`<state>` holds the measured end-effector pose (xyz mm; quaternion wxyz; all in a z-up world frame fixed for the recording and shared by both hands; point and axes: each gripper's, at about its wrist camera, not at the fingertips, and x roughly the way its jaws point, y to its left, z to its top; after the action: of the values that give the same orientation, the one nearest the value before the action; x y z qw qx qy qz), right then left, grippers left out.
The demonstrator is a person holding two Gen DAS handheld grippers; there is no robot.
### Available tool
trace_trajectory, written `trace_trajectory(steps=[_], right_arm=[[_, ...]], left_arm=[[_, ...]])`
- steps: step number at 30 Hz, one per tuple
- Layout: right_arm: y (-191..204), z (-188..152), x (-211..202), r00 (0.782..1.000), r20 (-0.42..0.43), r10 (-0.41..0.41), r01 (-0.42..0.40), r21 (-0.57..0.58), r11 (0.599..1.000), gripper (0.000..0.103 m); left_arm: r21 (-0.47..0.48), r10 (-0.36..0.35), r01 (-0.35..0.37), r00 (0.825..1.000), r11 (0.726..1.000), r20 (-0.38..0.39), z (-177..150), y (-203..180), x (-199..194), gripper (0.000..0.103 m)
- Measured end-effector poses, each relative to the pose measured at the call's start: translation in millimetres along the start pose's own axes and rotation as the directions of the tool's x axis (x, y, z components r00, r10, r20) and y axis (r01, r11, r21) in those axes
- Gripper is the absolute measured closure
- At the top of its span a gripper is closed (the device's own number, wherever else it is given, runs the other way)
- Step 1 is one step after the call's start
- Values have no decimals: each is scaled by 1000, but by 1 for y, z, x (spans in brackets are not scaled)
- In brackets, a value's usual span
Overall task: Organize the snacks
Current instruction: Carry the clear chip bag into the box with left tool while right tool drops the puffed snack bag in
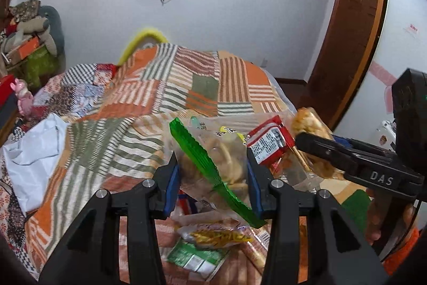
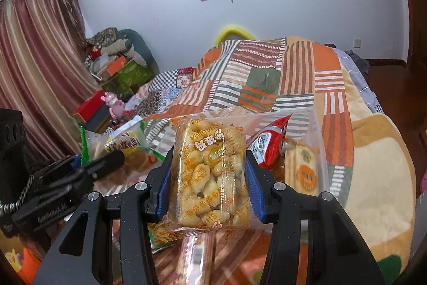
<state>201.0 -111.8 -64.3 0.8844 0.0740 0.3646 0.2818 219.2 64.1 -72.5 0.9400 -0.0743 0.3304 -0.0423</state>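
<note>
Right wrist view shows my right gripper [image 2: 209,178] clamped on a clear cellophane pack of yellow puffed rice cakes with orange print [image 2: 209,172], its blue pads [image 2: 254,191] pressing both sides, raised above the striped patchwork blanket [image 2: 267,76]. My left gripper [image 1: 213,178] pinches a clear zip bag with a green seal strip [image 1: 205,162] holding pale snacks. A red-and-white snack packet [image 1: 269,142] lies just beside it, and more wrapped snacks lie below on the blanket.
</note>
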Motion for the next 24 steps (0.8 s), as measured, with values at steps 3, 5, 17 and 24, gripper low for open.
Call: trace_trajectory(steps=[3, 5, 17, 24], right_arm=[[-1, 1, 13, 1000, -25, -16, 16, -8, 1000, 58], [0, 1, 19, 999, -42, -24, 24, -14, 1000, 58], [-2, -1, 39, 993, -86, -79, 76, -44, 996, 57], [-5, -6, 22, 994, -86, -64, 60, -43, 997, 54]], left_arm=[[-9, -22, 22, 999, 1000, -33, 1, -2, 18, 60], [-8, -29, 29, 998, 1000, -48, 1, -3, 27, 60], [39, 9, -5, 994, 999, -110, -4, -10, 51, 57], [12, 2, -1, 994, 1000, -108, -7, -7, 38, 42]])
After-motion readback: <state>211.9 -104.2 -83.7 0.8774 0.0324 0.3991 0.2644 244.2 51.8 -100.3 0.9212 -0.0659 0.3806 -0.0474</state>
